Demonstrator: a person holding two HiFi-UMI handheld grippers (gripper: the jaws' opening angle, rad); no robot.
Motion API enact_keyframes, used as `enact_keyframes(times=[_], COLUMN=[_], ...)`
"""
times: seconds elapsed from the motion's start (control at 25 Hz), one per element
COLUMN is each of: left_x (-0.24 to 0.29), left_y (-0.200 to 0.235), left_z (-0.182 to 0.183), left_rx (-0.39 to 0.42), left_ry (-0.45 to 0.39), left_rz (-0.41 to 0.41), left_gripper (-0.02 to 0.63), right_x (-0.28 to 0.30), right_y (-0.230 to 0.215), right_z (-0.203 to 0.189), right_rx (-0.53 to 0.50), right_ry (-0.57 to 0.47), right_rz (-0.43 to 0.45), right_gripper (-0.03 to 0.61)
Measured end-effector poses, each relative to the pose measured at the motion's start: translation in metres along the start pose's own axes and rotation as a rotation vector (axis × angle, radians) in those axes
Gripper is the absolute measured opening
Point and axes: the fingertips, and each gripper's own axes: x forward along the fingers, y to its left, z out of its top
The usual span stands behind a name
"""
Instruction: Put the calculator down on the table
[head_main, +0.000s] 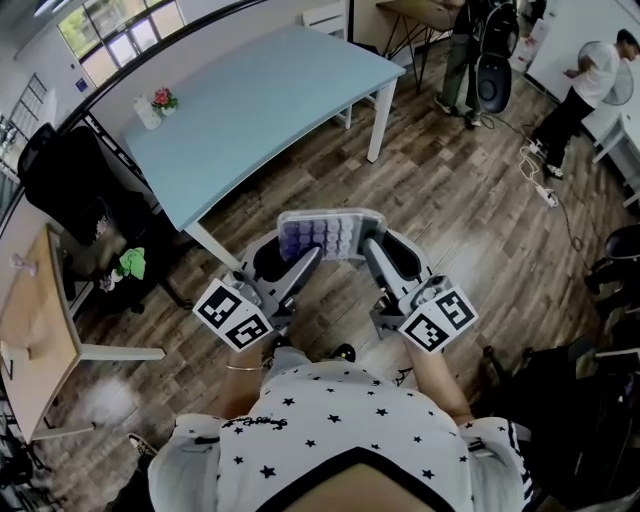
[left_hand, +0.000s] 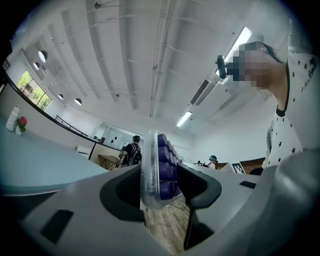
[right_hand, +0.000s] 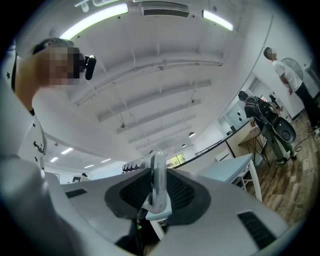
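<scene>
Head view, item one: calculator (head_main: 330, 236), clear-cased with purple keys, carried in the air over the wood floor (head_main: 470, 210), keys up, its long axis running left to right across my front. Holders: left gripper (head_main: 305, 258) on its left end, right gripper (head_main: 371, 252) on its right end, so the piece bridges the two. Left gripper view: calculator (left_hand: 159, 170) seen edge-on between my jaws, which pinch it across its thickness, the clear back against one pad and the key side against the other; the left gripper (left_hand: 160, 189) is held part-way apart by the body of the piece. Right gripper view: the clear edge of the calculator (right_hand: 157, 182) is clamped the same way in the right gripper (right_hand: 157, 196), jaws nearly together on a thin rim. Destination: pale blue counter (head_main: 250, 110), lying ahead and to the left of the load and well apart from it, with none of its top beneath the calculator yet; its near corner and leg stand just beyond my left side. Judgement: my left hand is the nearer to the counter, so the carry wants to go forward and leftward, long axis kept level, before any lowering. On the counter, far end: a small flower pot (head_main: 163, 100), well apart from the near corner. Beyond: a person (head_main: 585, 90) standing at the far right of the room.
</scene>
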Motion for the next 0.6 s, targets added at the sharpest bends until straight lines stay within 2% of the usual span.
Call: enact_keyframes(times=[0.6], left_x=[0.003], left_y=[-0.014], left_z=[0.007], left_rx=[0.067], left_ry=[0.034], left_rz=[0.060], left_gripper=[0.207], right_x=[-0.005], right_y=[-0.002], right_z=[0.006], right_rx=[0.058], right_ry=[-0.043], right_rz=[0.066], right_gripper=[0.089])
